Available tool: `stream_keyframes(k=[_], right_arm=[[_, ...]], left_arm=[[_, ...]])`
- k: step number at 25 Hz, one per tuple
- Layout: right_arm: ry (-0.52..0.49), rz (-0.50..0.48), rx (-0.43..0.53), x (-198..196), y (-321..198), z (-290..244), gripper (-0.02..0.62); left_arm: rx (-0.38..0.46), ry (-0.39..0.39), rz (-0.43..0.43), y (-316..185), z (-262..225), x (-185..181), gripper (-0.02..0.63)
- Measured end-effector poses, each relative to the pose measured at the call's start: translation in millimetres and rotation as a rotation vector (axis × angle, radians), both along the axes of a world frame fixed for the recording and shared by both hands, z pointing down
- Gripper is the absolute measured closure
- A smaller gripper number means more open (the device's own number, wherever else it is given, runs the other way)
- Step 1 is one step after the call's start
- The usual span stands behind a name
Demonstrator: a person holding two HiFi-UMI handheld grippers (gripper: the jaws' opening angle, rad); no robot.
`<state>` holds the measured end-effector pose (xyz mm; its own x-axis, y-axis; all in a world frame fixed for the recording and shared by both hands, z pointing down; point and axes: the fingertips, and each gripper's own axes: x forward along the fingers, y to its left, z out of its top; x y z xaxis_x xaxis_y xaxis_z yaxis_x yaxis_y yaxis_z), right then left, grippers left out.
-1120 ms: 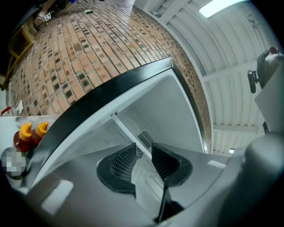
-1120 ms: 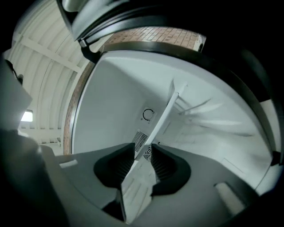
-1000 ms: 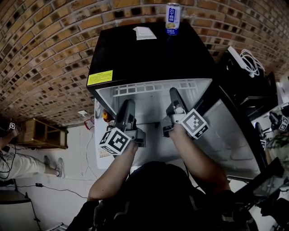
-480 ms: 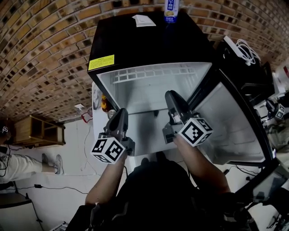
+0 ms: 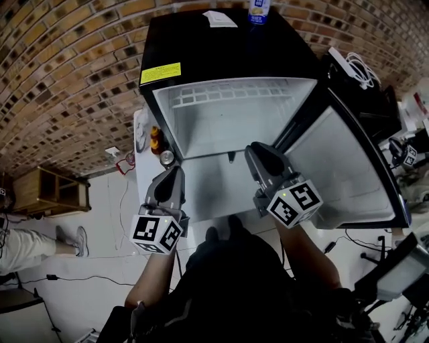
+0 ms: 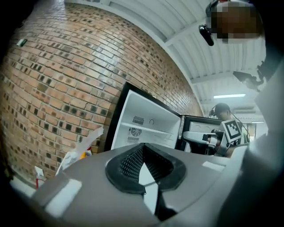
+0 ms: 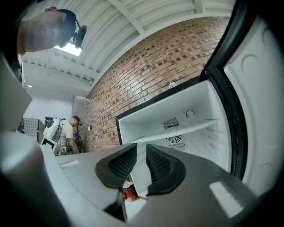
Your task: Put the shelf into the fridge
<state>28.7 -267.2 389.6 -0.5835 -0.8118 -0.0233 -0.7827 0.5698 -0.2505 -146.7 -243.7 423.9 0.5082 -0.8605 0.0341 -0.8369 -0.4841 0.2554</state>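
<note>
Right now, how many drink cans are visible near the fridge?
2. A blue-and-white can stands on top of the fridge, at its back edge. A red can stands low down beside the fridge's left side. Others may be hidden.

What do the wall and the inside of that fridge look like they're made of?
The wall looks like brick: rough, matt, with mortar lines between reddish and dark blocks. The fridge's inside is probably moulded white plastic: smooth, with a slight sheen and vent slots formed in it.

Yellow label [image 5: 161, 72] on the fridge [image 5: 221, 50] top edge, print seemingly too small to read
</note>
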Motion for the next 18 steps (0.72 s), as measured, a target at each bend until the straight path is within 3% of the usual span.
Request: stream_keyframes(k=[3, 8, 13, 18], right_arm=[[0.067, 0.017, 0.018, 1, 13, 3, 0.525], [0.172, 0.039, 0.105, 16, 29, 0, 0.538], [0.164, 0.008, 0.145, 39, 39, -11, 0.569], [0.197, -0.017, 0.158, 69, 47, -9, 0.588]], left_arm=[[0.009, -0.012, 0.006, 7, -4, -2, 0.604], [0.042, -0.094, -0.034, 16, -3, -6, 0.604], [0.072, -0.136, -0.068, 28, -15, 10, 0.604], [0.070, -0.144, -0.068, 38, -20, 49, 0.604]])
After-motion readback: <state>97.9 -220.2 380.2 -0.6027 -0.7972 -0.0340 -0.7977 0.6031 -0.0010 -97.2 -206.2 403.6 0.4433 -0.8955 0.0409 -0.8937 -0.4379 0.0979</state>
